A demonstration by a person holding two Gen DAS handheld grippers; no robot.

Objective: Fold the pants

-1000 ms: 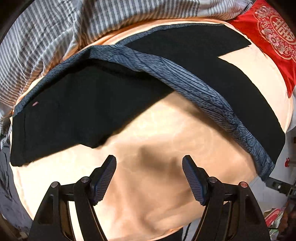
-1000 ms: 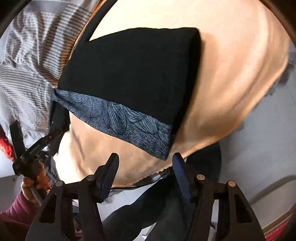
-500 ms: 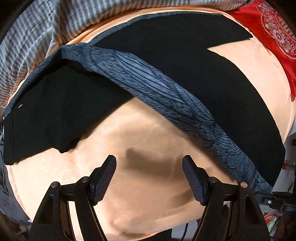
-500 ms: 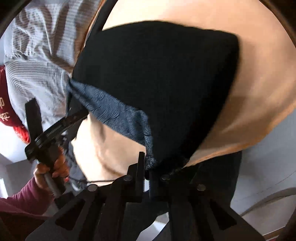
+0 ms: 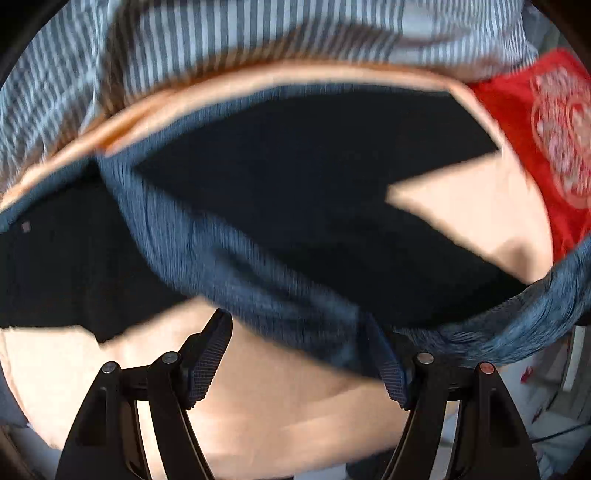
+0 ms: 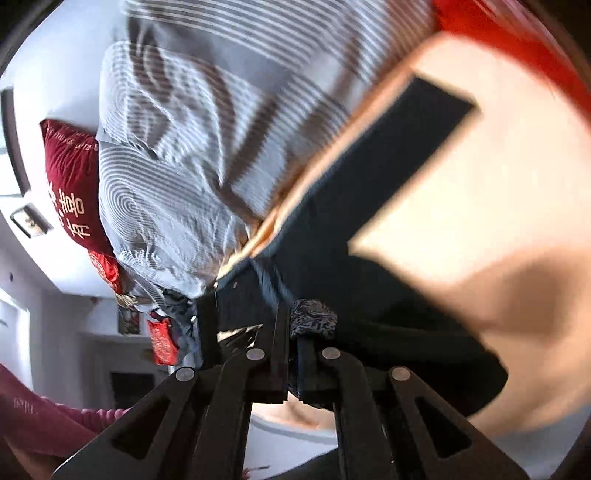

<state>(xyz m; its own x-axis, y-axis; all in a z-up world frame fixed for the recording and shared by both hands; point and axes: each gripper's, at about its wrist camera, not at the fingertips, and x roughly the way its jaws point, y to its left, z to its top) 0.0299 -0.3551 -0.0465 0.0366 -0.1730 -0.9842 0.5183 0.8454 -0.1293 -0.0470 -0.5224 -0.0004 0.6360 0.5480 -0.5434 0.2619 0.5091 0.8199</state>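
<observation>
One pair of pants, two hand-held grippers, one striped duvet, two red pillows

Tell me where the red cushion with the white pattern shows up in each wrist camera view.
Left wrist: the red cushion sits at the upper right edge, beyond the pants.
Right wrist: a red cushion, blurred, in the top right corner.
Shared landmark: the striped bedding along the peach sheet.

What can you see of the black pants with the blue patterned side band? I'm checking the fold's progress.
The black pants with the blue patterned side band look like soft, matte fabric, spread on a peach sheet, legs splayed apart. The right gripper is shut on a bunched patterned edge, lifting it. The left gripper is open, one finger at the band. Motion blur hides finer detail.
</observation>
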